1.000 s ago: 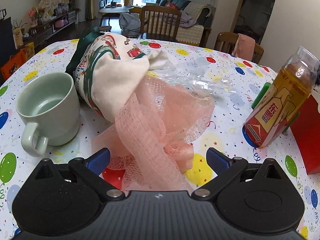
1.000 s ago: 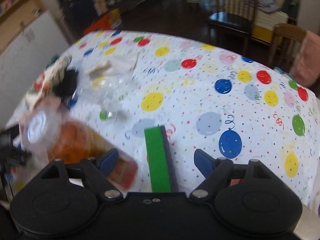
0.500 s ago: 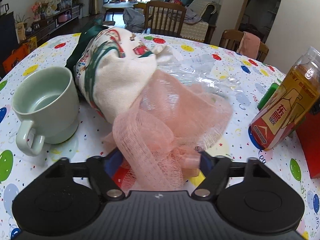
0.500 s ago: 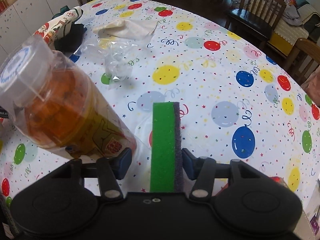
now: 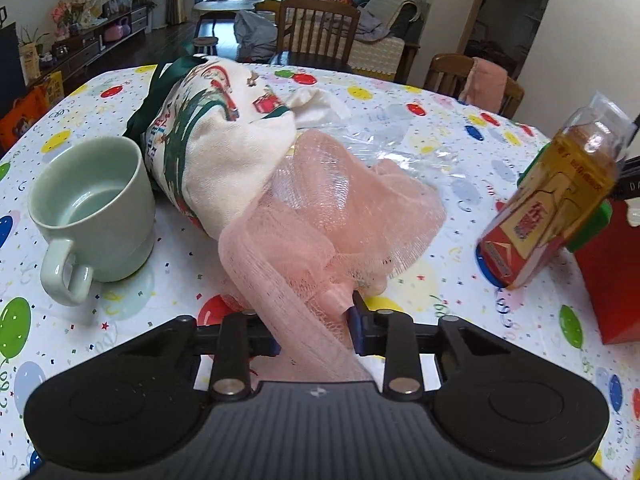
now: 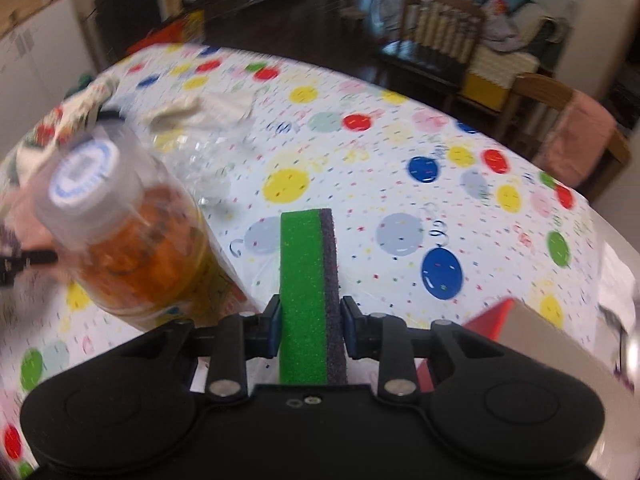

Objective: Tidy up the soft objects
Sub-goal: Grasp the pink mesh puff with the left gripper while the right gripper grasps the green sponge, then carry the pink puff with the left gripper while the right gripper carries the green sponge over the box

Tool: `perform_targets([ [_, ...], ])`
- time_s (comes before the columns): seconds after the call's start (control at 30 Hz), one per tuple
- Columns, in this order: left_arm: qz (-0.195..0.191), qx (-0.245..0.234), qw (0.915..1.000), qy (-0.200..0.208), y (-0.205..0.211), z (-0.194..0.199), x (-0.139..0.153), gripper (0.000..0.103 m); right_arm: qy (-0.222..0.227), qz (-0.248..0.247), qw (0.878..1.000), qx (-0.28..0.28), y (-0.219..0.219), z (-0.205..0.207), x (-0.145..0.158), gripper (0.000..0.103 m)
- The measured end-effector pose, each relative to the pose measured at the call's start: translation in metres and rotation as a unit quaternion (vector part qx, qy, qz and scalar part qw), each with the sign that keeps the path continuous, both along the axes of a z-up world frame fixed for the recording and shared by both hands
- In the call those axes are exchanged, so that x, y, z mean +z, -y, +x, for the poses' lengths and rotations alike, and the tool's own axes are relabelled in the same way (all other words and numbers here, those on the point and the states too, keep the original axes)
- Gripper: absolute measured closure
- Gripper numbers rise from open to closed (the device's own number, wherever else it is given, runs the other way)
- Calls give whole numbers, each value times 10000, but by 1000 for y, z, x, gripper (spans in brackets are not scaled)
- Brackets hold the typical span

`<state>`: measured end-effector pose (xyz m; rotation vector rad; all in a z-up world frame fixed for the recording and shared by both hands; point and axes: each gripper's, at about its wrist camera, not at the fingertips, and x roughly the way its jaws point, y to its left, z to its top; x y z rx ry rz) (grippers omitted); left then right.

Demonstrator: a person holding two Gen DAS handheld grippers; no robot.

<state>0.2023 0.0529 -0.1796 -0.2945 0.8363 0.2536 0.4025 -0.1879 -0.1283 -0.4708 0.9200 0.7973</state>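
A pink mesh cloth (image 5: 328, 216) lies bunched on the balloon-print tablecloth against a cream printed fabric bag (image 5: 216, 136). My left gripper (image 5: 314, 332) is shut on the near end of the pink mesh cloth. A green sponge with a dark scouring layer (image 6: 312, 280) stands on edge between the fingers of my right gripper (image 6: 310, 328), which is shut on it; the sponge also shows in the left wrist view (image 5: 588, 224) behind the bottle. A white cloth (image 6: 200, 112) lies farther back on the table.
A pale green mug (image 5: 92, 208) stands left of the bag. A tilted orange drink bottle (image 5: 556, 200) leans at the right, also close left of the sponge (image 6: 120, 224). A red box (image 5: 612, 272) sits at the right edge. Clear crumpled plastic (image 5: 400, 148) lies behind the mesh.
Both grippers went from open to shut: the left closed on the pink mesh cloth, the right closed on the green sponge. The right view shifted and is blurred.
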Motion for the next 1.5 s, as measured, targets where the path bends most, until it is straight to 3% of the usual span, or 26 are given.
perform_targets([
  [0.33,-223,-333,9989,229,12,-26,24,73,163,713,9925,-977,38,-48,43,75],
  [0.57,-255,-693,9965,400,22,-41,45,73,194,1183,9797,-1609,65,-97,69,75],
  [0.93,-472,-1553,9835,802,50,-48,96,73,369,1628,9623,-2149,94,-159,100,75],
  [1.17,-441,-2009,9739,963,81,-42,123,73,443,1877,9535,-2317,116,-173,106,75],
  [1.5,-361,-2456,9636,992,155,3,147,73,515,2000,9434,-2594,181,-149,111,75],
])
